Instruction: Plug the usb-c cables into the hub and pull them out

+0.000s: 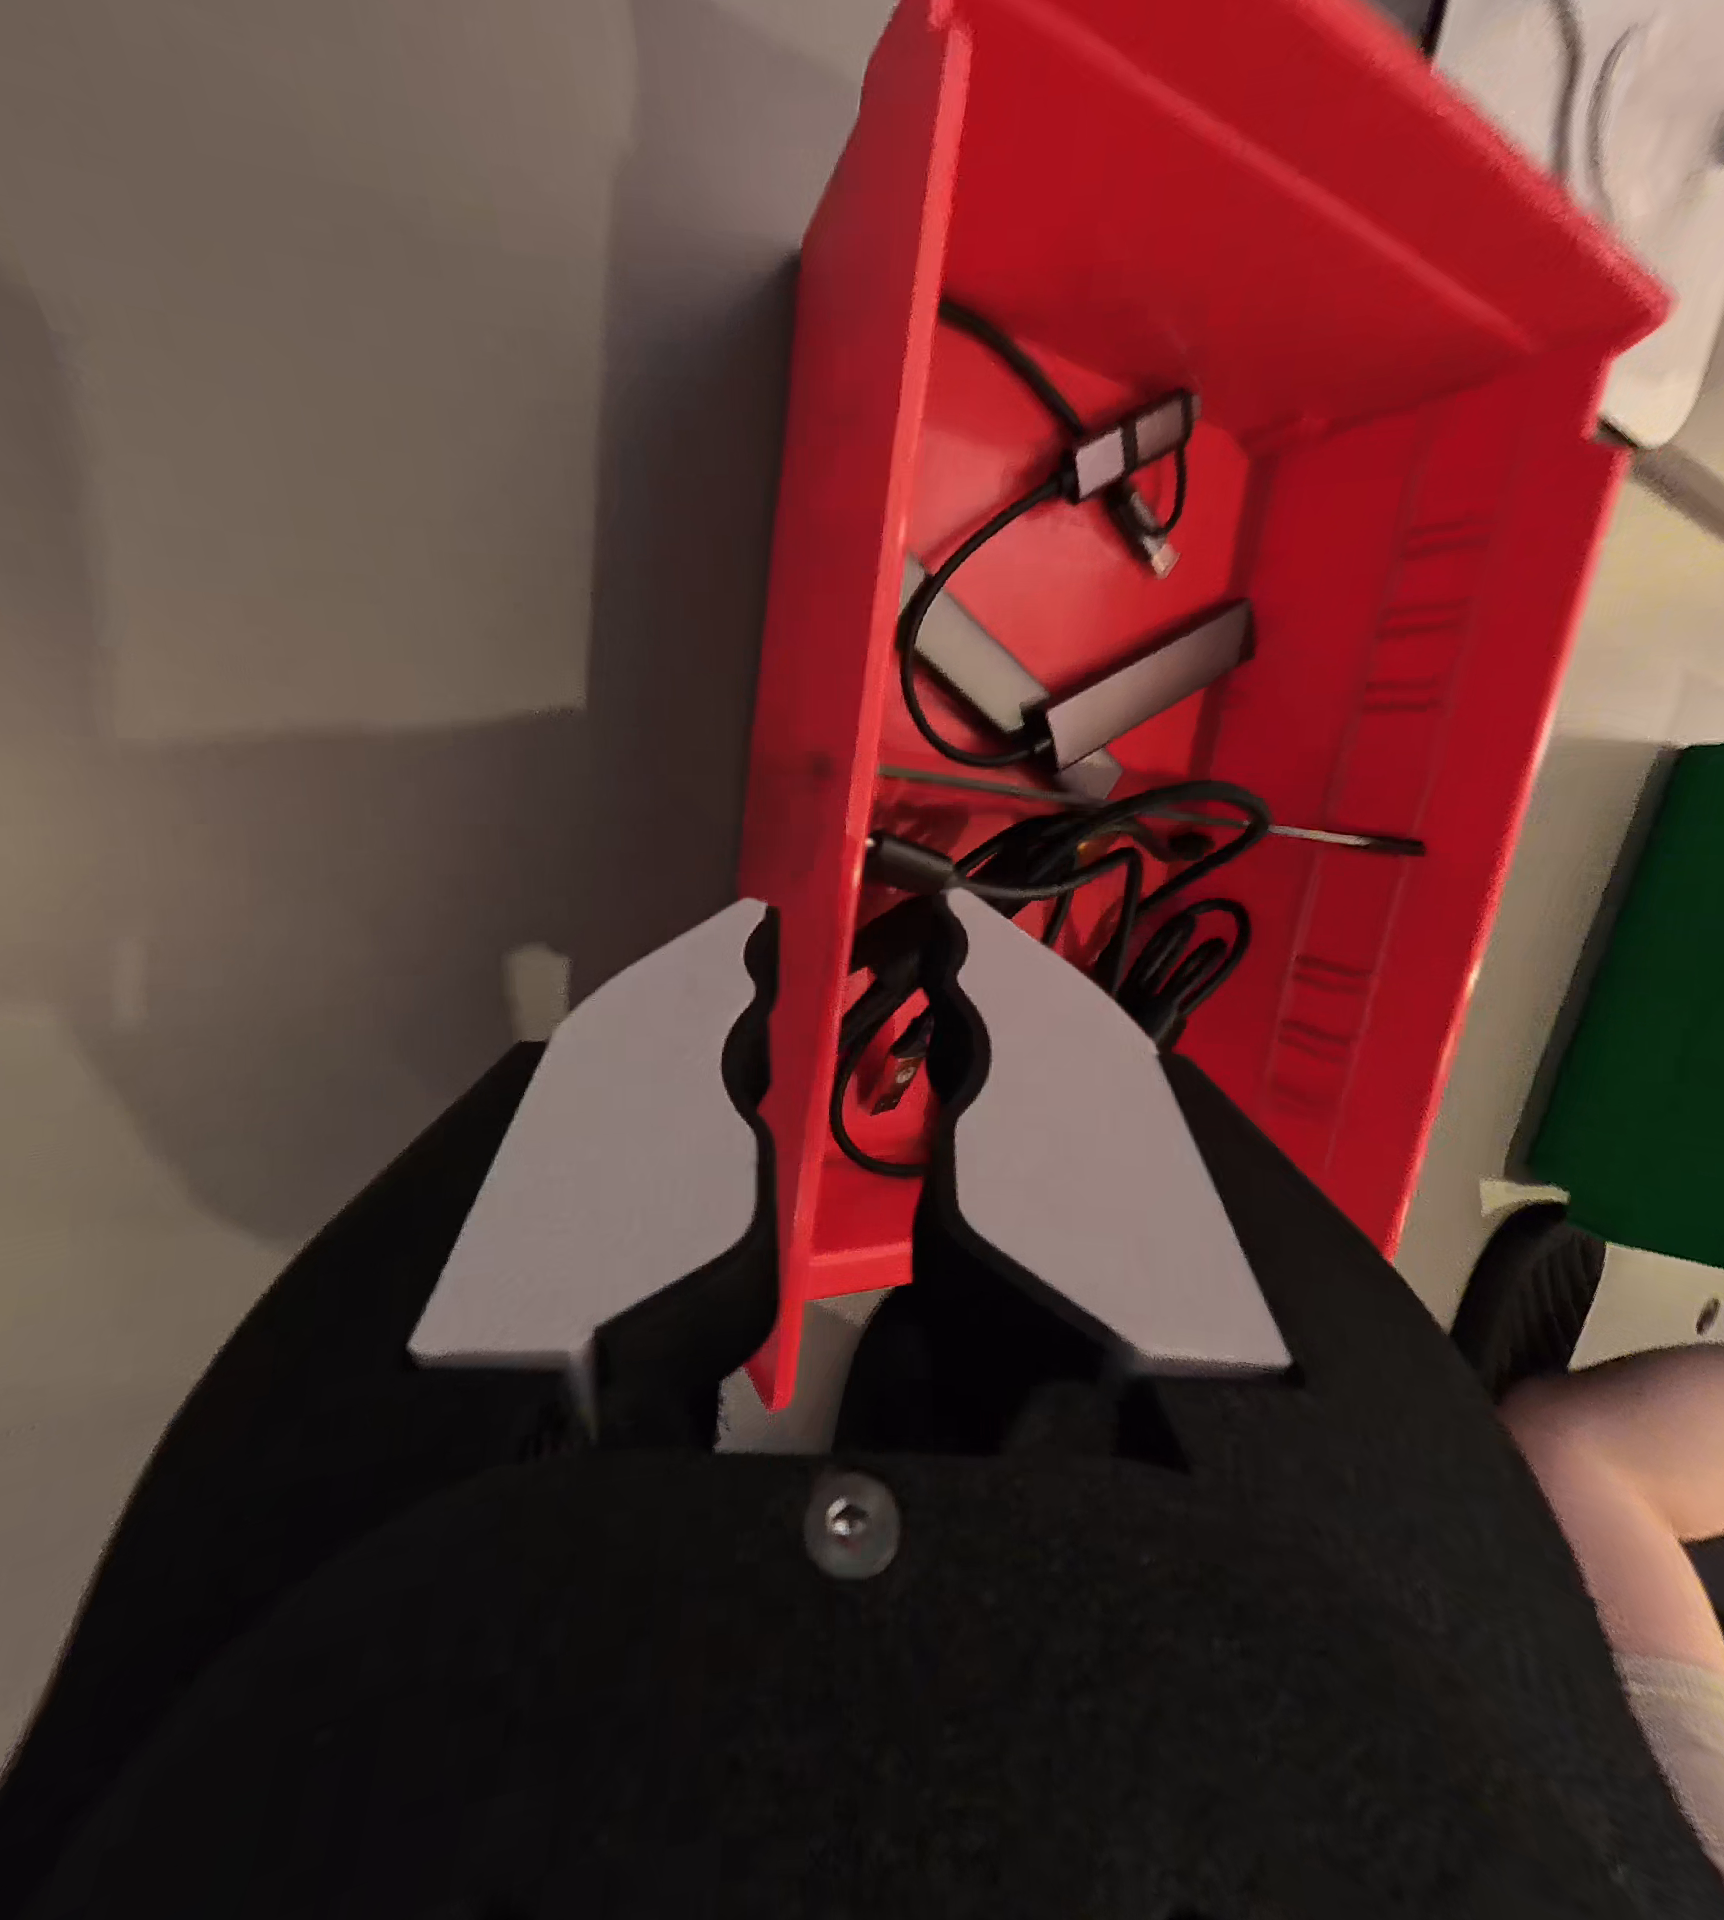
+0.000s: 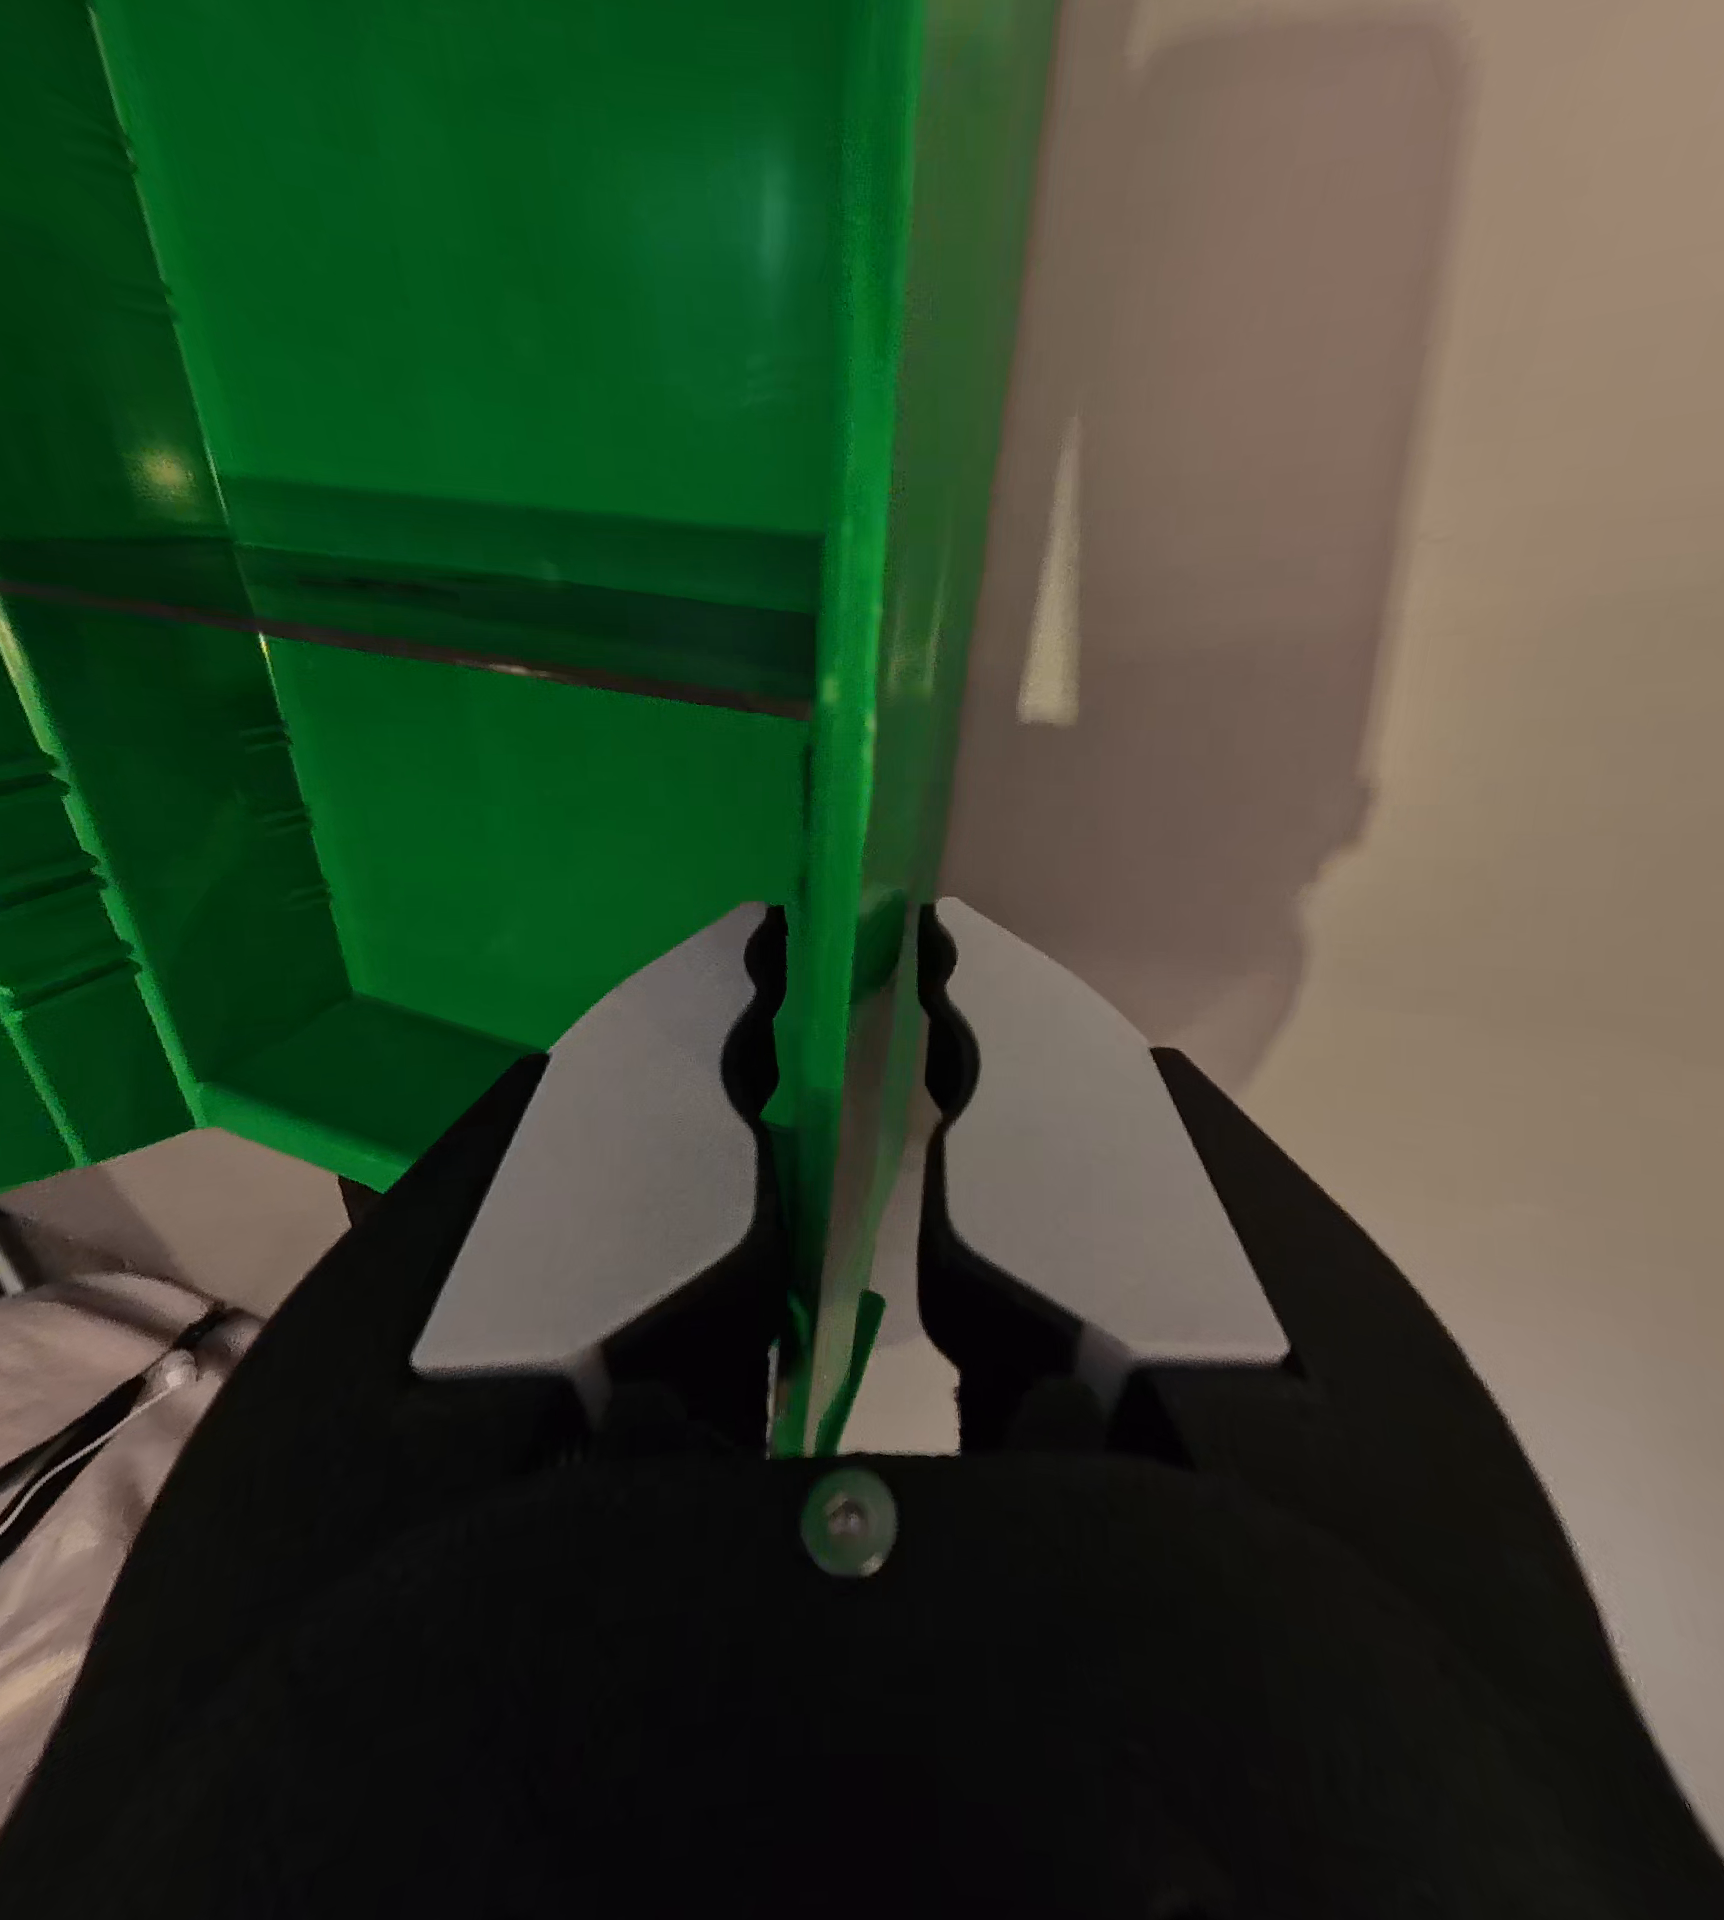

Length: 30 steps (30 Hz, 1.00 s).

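A red bin (image 1: 1201,260) sits on a white table. It holds two grey hubs (image 1: 1138,675) with black leads, a small grey adapter (image 1: 1133,442) and a tangle of black usb-c cables (image 1: 1128,894). My left gripper (image 1: 858,914) is shut on the red bin's left wall, one finger outside and one inside among the cables. My right gripper (image 2: 853,914) is shut on the right wall of a green bin (image 2: 525,364). No cable or hub shows in the green bin.
The green bin (image 1: 1668,987) stands right of the red one. A person's arm (image 1: 1668,1434) is at the lower right. A white object (image 1: 1616,156) lies beyond the red bin. Grey cloth with a thin white cord (image 2: 27,1455) lies near the green bin. Spacing between my two grippers at the tips: around 75 cm.
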{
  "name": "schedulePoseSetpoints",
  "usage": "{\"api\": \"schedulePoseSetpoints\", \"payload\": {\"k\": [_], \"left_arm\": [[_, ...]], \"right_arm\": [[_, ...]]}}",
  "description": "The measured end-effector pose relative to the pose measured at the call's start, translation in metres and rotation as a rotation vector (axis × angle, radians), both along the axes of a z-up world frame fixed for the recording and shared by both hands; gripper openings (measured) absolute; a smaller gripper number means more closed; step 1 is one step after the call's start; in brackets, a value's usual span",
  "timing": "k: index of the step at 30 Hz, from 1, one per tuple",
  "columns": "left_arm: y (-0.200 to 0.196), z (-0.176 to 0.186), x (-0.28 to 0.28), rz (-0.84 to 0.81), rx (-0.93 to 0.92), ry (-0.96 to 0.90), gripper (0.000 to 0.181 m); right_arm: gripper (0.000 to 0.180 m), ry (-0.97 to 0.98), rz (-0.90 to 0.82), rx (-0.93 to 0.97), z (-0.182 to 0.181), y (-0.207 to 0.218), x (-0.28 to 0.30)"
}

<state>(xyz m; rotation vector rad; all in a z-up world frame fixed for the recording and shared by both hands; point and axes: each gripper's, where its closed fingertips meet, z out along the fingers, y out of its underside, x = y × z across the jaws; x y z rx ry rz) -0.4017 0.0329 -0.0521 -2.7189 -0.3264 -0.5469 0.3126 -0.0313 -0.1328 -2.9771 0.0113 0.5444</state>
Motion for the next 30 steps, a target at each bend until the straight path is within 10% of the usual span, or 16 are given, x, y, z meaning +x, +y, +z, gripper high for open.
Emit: {"api": "schedulePoseSetpoints", "payload": {"k": [11,22,30], "left_arm": [[-0.017,0.085,0.074,-0.323,0.337,0.112,0.036],[-0.061,-0.015,0.139,-0.988,-0.154,0.337,0.045],[-0.059,-0.056,0.142,-1.049,-0.383,0.302,0.047]], "right_arm": [[0.033,-0.174,-0.207,0.389,0.084,0.025,0.042],[0.023,-0.341,-0.289,1.285,0.264,0.024,0.035],[0.021,-0.251,-0.387,1.401,0.282,-0.007,0.053]]}}
